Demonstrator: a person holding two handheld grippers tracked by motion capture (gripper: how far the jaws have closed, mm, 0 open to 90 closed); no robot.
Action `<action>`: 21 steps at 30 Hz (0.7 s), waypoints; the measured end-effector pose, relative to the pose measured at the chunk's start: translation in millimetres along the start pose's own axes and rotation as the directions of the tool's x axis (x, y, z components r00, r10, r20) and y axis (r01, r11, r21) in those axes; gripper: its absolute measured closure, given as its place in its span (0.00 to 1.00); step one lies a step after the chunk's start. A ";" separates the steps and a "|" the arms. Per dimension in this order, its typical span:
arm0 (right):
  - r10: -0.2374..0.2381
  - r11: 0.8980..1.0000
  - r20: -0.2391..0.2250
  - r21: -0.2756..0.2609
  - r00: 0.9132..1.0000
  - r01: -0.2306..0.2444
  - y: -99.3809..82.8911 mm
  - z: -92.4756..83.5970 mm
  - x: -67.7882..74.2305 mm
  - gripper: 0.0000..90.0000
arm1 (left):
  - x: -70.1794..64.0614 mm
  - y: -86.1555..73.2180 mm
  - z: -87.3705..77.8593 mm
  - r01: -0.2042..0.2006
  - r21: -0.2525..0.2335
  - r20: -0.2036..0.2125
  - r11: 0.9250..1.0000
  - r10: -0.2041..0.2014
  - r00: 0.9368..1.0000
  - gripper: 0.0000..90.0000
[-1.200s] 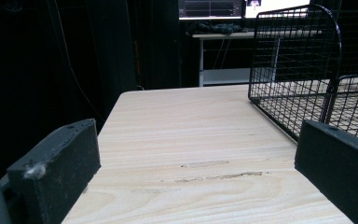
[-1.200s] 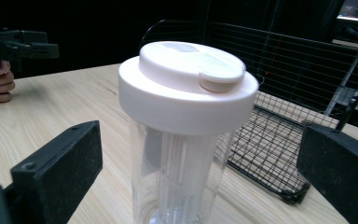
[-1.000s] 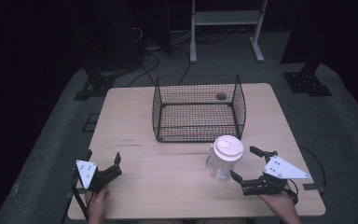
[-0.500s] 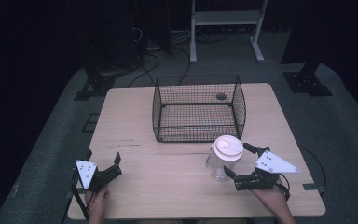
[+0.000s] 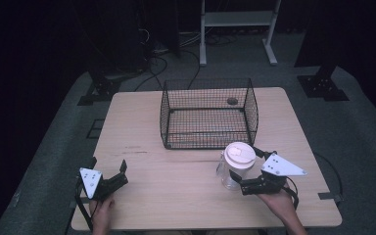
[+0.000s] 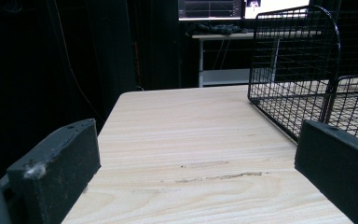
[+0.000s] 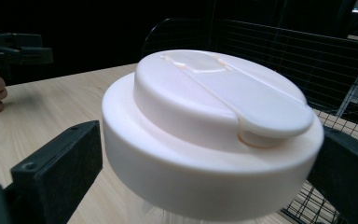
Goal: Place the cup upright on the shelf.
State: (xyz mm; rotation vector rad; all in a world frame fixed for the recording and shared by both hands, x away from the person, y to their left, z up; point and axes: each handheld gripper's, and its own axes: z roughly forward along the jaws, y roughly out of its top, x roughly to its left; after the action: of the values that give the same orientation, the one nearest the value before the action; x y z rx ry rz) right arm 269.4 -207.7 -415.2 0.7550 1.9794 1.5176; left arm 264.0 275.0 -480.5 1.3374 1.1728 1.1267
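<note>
tabletop [image 5: 142, 127]: pale wood, carrying everything; most of its surface is bare.
wire basket [image 5: 208, 113]: black mesh, standing toward the far middle of the tabletop, open at the top; a small dark round thing [image 5: 232, 101] shows at its far right corner, and i cannot tell whether it lies inside the basket or is a mark on the wood behind it. nothing else shows inside it.
jar [image 5: 236, 165]: clear-bodied with a broad white lid [image 7: 212, 126], upright on the tabletop just in front of the basket's near right corner, outside the mesh.
right tool [image 5: 248, 169]: jaws spread wide, one on each side of the jar just below the lid; in the right gripper view both jaws sit beside the lid's rim with a sliver of gap on the left, so it brackets the jar rather than clamping it, though the contact on the right side is hard to read.
left tool [image 5: 108, 172]: jaws wide apart and holding nothing, low over the near left of the tabletop, well apart from jar and basket.
progress: early, by my reading. the approach to the jar looks done and the grip is not yet made.
left to do: close on the jar, lift it, and probably set it in the basket.
</note>
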 end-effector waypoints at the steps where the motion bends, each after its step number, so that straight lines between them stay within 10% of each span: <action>1: 0.000 1.000 0.001 0.002 1.000 0.000 0.2 2.1 0.4 0.00 | 0.0 0.0 0.0 0.000 0.000 0.000 1.000 0.000 1.000 0.00; 21: -0.008 1.000 0.008 0.006 1.000 0.007 3.8 11.8 -0.1 0.04 | 0.1 0.0 -0.1 0.000 -0.001 0.000 1.000 0.000 1.000 0.00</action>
State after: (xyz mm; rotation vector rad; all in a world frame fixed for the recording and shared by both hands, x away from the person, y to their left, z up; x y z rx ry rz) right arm 278.1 -199.0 -414.1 0.7542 1.9791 1.5029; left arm 263.9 275.2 -480.5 1.3363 1.1724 1.1272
